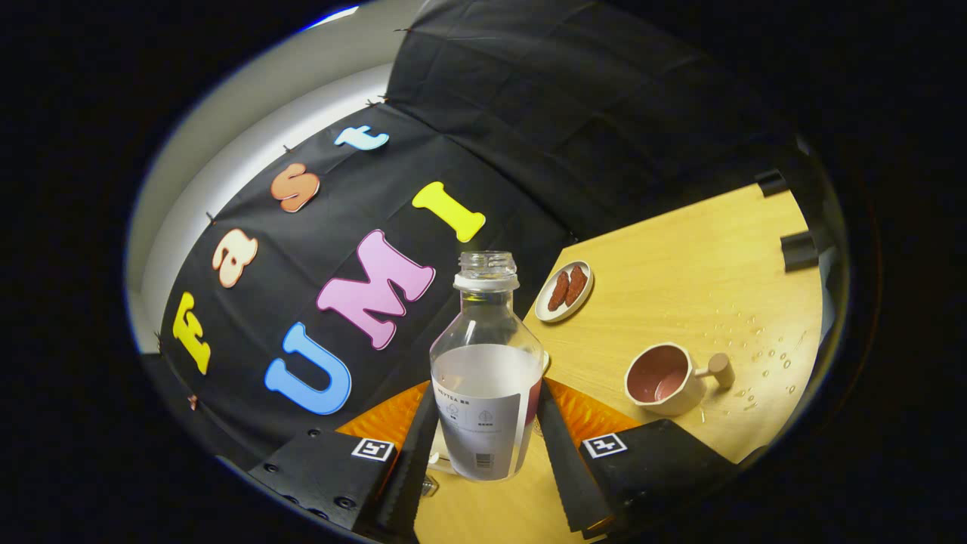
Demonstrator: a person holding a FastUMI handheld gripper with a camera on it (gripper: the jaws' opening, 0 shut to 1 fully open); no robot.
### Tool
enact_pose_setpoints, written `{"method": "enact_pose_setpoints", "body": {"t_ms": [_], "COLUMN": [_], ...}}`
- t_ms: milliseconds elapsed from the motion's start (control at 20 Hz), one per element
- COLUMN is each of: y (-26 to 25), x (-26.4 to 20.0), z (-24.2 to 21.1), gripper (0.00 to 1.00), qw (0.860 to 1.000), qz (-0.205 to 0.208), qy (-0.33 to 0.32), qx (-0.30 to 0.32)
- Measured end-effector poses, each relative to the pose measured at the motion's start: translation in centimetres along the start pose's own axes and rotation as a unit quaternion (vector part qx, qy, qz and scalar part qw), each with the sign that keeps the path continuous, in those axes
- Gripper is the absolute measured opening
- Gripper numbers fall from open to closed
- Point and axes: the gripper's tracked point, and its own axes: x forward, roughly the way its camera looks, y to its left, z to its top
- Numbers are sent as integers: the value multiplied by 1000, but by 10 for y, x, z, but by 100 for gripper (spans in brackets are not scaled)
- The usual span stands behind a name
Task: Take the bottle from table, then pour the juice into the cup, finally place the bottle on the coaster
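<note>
- Gripper view: fingers point(483, 453) clamp the uncapped bottle point(486, 378) at frame centre.
- Cup point(665, 378) on bench point(680, 249), lower right.
- Plate point(564, 291) beyond it.

The gripper point(487, 446) has both fingers pressed on the uncapped bottle point(487, 378). Right of it the cup point(668, 378) stands near, ringed by what look like spilled droplets point(759, 351). Farther off, a small dish point(564, 291) sits by the wall. Bare table point(680, 257) lies open between them.
</note>
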Motion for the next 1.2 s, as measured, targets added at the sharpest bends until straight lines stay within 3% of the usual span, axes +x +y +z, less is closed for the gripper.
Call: {"method": "enact_pose_setpoints", "body": {"t_ms": [300, 650, 950, 1200], "y": [33, 81, 78, 66], "x": [-5, 24, 66, 100], "z": [-9, -23, -68, -102], "gripper": [75, 75, 75, 75], "qw": [988, 949, 929, 928], "qz": [16, 28, 12, 4], "qy": [-26, -83, -91, -94], "qx": [-151, -304, -358, -360]}}
